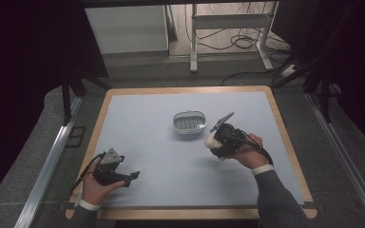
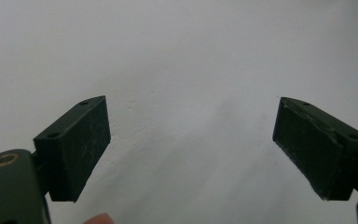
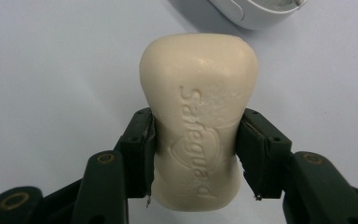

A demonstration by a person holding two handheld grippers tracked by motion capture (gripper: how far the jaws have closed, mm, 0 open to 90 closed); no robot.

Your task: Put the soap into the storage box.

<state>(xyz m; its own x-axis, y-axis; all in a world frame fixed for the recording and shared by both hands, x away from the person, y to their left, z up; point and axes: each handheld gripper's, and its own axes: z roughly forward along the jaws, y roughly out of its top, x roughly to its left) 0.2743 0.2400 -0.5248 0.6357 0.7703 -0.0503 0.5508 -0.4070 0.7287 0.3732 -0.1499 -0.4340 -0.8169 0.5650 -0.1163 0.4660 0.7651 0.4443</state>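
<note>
Pinching the cream, waisted soap bar (image 3: 198,126) in my right gripper (image 3: 196,154): firm, slick; left gripper (image 2: 191,144) gapes empty.

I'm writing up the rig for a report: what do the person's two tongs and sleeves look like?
Both tongs are black with two blocky rectangular jaws and brass-coloured rivets at the joints. The left tongs carry a grey three-cornered plate on top; the right tongs trail a black cable. The right arm wears a dark grey sleeve with a white cuff; the left wrist shows a white cuff too.
</note>
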